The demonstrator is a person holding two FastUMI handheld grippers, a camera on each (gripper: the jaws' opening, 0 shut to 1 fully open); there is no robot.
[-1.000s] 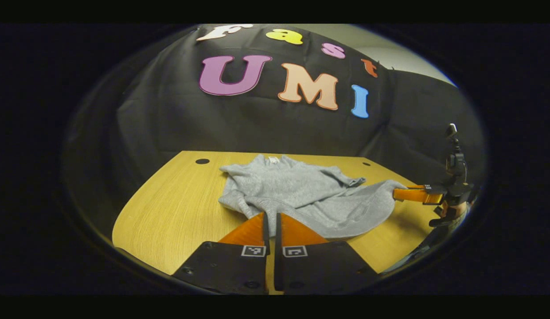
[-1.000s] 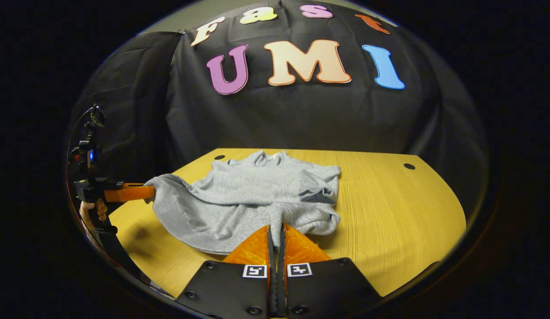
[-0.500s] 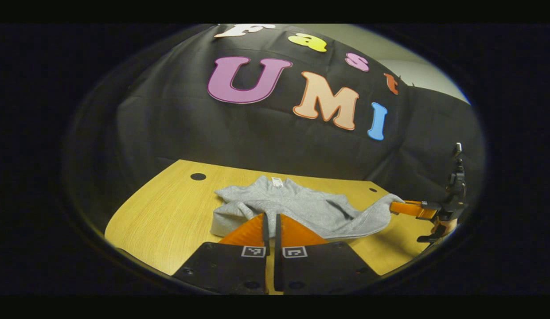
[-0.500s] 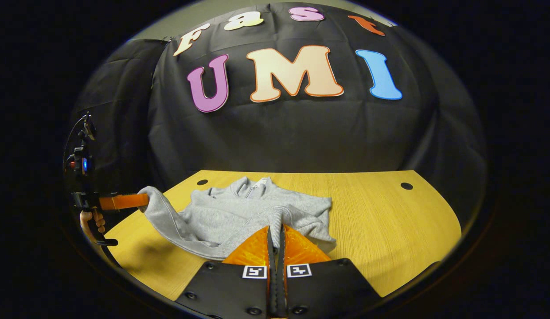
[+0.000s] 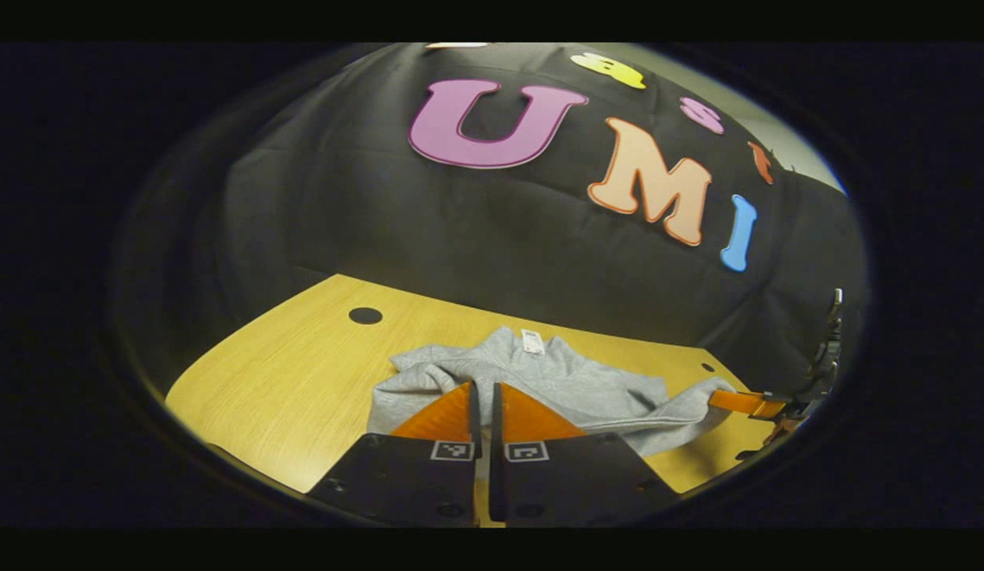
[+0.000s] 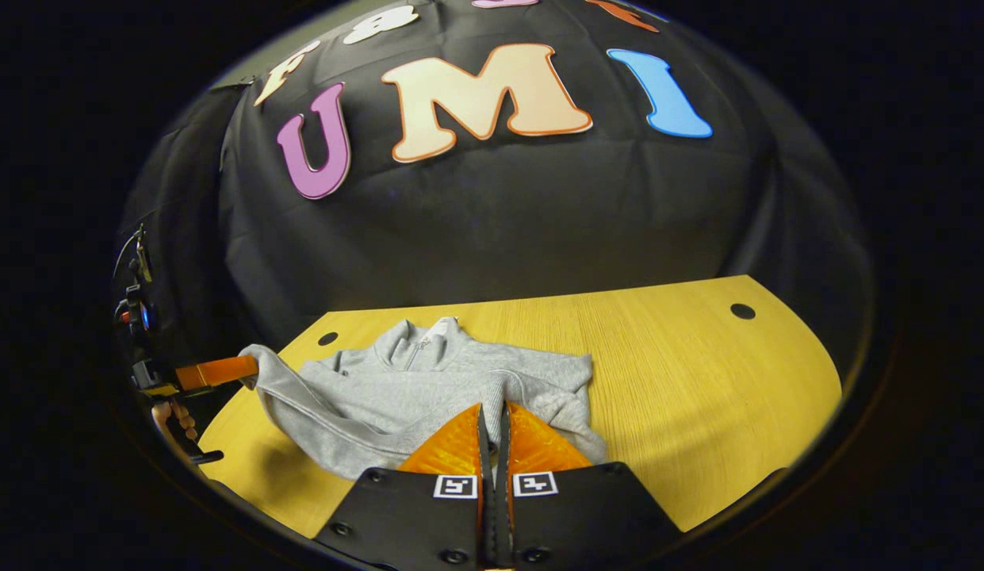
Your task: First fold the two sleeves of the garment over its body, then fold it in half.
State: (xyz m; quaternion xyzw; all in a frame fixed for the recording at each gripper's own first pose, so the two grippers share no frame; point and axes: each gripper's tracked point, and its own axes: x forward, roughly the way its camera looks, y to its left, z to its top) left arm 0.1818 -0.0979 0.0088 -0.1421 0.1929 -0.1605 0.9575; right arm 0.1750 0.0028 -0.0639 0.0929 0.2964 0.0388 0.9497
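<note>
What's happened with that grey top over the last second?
Both grippers, left and right, carried the sweater's near hem forward toward its collar, so it now looks shorter on the table. Both stayed shut on the hem; the collar end stayed put.

A: How is the left gripper set?
B: Orange fingers pinched together on grey sweatshirt cloth.
A: And the right gripper?
B: Likewise clamped on the hem; a hand shows beneath the far one.
</note>
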